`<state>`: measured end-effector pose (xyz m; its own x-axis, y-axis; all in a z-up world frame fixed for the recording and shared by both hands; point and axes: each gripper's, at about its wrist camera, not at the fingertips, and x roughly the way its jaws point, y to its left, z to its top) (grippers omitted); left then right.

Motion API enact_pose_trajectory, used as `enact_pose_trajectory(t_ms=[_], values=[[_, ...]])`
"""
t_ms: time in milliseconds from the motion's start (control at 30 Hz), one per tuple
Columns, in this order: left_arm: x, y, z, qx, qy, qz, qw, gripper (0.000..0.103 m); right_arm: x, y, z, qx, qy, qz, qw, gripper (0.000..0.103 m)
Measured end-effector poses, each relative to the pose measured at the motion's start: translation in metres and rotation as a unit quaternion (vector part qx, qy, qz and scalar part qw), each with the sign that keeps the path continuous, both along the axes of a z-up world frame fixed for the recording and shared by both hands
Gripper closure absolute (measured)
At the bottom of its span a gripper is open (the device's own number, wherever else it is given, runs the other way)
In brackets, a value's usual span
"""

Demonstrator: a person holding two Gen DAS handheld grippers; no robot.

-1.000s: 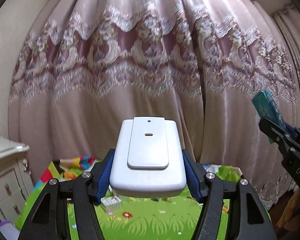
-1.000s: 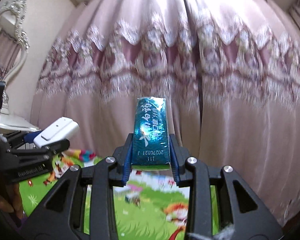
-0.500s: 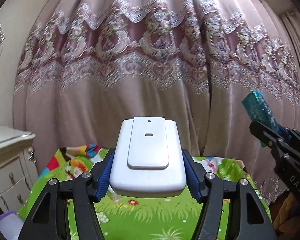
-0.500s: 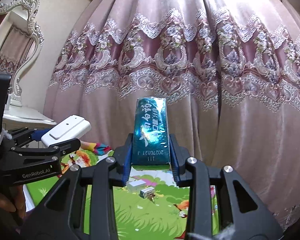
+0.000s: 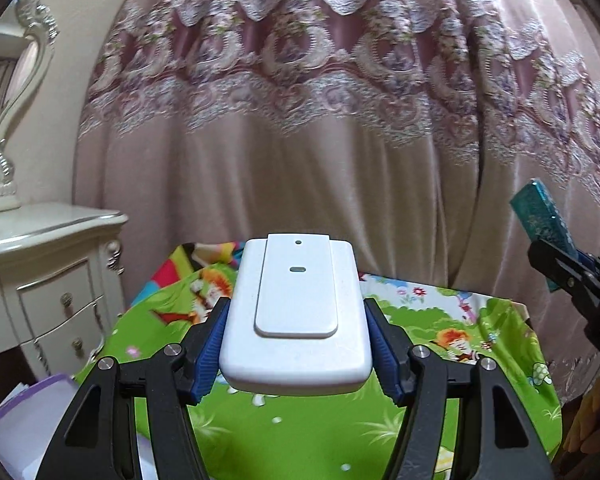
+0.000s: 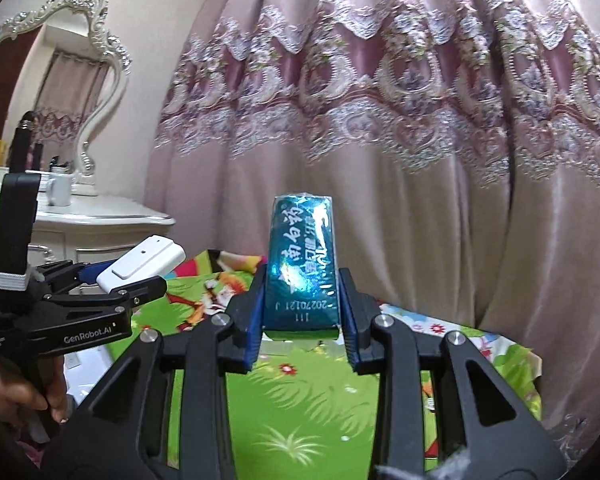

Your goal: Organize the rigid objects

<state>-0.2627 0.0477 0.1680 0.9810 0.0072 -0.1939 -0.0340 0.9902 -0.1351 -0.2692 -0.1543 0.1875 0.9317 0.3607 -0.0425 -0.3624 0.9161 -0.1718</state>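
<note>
I have tipped both views downward since a second ago: more of the green cartoon tablecloth (image 5: 440, 332) shows beneath me, the white dresser (image 5: 48, 272) has come in at left, and the mirror (image 6: 60, 40) too.

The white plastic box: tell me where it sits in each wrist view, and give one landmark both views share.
Left wrist: the white plastic box fills the lower centre, clamped in the left gripper.
Right wrist: the box appears small at the left edge, mid-height, held above the table.
Shared landmark: the green cartoon tablecloth below both grippers, in front of the pink lace curtain.
</note>
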Motion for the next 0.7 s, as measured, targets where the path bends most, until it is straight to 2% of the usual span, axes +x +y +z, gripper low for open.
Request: enact_pose_trajectory(t_ms=[433,700], values=[[-0.031,0.058,-0.016,-0.027,0.008,0.065,0.9975,0.039,-0.008,0.042,-0.005,-0.029,0.011,0.068,0.997,0.066],[-0.051,0.1,-0.041,-0.05,0.052,0.112,0.9911,0.039,-0.006,0.098,-0.016,-0.081,0.035,0.149,0.985,0.066]])
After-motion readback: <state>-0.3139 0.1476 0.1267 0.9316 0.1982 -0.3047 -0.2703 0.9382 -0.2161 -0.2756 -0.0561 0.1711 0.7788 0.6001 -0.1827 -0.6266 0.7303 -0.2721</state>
